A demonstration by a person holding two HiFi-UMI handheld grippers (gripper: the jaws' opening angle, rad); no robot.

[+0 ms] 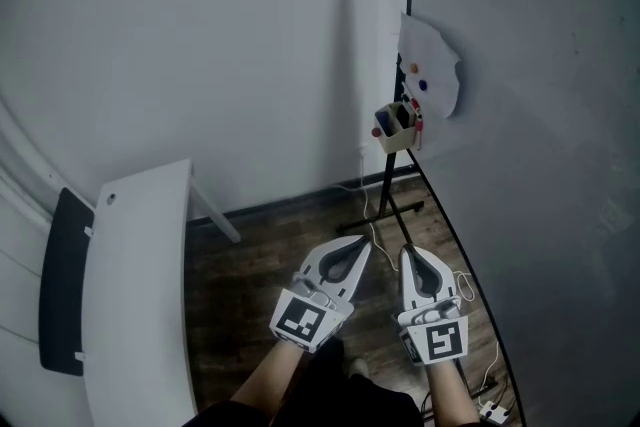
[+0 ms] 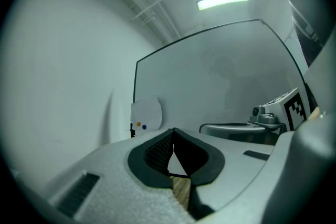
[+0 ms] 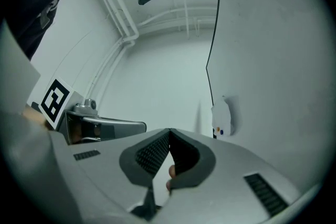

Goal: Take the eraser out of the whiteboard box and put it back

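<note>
Both sets of jaws are fully closed on nothing. Your left gripper (image 1: 364, 245) and right gripper (image 1: 408, 253) sit side by side at lower centre of the head view, well short of the whiteboard box (image 1: 394, 128). The box hangs at the whiteboard (image 1: 540, 175) edge, upper centre-right, under a paper sheet (image 1: 432, 70). Open one set of jaws before you arrive and come in over the box's open top. It holds a few upright items with red and blue ends. I can't tell which is the eraser; presumably it's in there.

White table (image 1: 140, 295) beside dark chair (image 1: 62, 280)
</note>
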